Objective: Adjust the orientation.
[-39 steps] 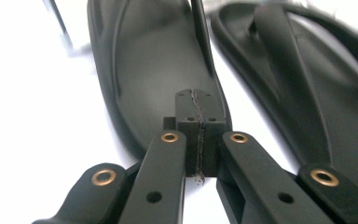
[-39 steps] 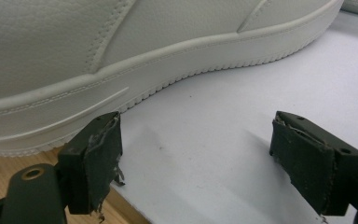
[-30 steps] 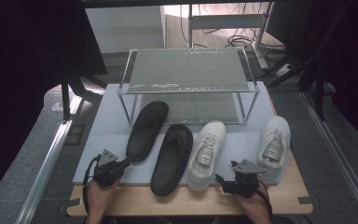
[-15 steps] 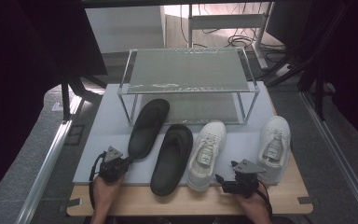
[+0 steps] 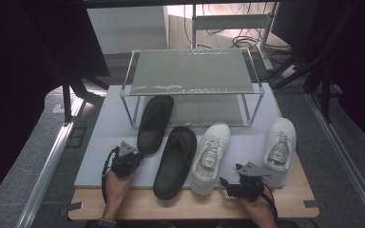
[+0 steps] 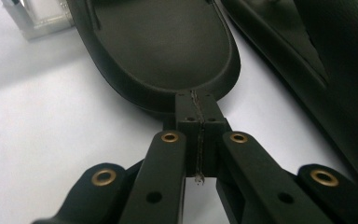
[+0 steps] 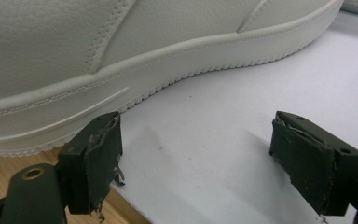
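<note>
Two black slippers lie on a grey mat [image 5: 109, 142]: the left slipper [image 5: 154, 123] reaches under the rack, the right slipper [image 5: 173, 161] lies nearer me. My left gripper [image 5: 133, 156] is shut with nothing in it. In the left gripper view its tips [image 6: 199, 109] meet the heel rim of the left slipper [image 6: 158, 46], and the other slipper [image 6: 321, 51] lies to the right. Two white sneakers [image 5: 211, 156] [image 5: 279, 148] stand to the right. My right gripper [image 5: 235, 179] rests open by the near sneaker's heel. In the right gripper view its jaws [image 7: 200, 158] stand wide beside the sneaker's sole [image 7: 121, 56].
A two-level metal rack [image 5: 192, 71] with mesh shelves stands at the back of the mat; one of its legs [image 6: 39, 23] is near the left slipper. The wooden table edge [image 5: 190, 206] runs along the front. Dark chairs and cables surround the table.
My left gripper has moved forward and to the right, up to the heel of the left slipper, still shut. The right gripper has stayed in place.
</note>
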`<state>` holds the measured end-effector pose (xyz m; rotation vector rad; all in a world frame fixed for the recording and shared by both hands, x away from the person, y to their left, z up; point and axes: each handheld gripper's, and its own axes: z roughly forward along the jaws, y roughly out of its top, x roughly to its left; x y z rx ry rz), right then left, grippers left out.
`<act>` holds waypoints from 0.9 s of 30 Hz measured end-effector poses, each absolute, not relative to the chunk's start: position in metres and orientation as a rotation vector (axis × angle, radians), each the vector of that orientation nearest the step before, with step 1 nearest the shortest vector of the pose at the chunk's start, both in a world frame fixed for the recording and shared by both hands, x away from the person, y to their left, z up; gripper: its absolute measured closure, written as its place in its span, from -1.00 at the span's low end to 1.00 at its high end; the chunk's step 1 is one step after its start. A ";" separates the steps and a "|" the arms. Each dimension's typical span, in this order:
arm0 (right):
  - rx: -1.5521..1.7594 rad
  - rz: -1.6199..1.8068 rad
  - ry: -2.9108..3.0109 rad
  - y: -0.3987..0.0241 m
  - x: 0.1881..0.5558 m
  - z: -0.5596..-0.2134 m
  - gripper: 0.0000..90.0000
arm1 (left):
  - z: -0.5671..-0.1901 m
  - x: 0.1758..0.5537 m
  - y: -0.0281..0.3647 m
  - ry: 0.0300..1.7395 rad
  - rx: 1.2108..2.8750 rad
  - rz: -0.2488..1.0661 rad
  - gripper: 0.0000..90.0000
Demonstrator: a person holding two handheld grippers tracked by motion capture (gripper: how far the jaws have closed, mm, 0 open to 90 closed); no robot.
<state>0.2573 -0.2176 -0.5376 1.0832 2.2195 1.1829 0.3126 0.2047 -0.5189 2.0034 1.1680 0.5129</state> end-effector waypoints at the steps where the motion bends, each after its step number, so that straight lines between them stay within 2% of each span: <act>1: 1.083 1.183 2.219 -0.218 0.257 -0.538 -0.62 | -0.518 0.315 0.204 1.168 2.004 0.519 0.99; 27: 1.084 1.183 2.220 -0.218 0.257 -0.538 -0.62 | -0.508 0.360 0.177 1.161 1.995 0.538 0.99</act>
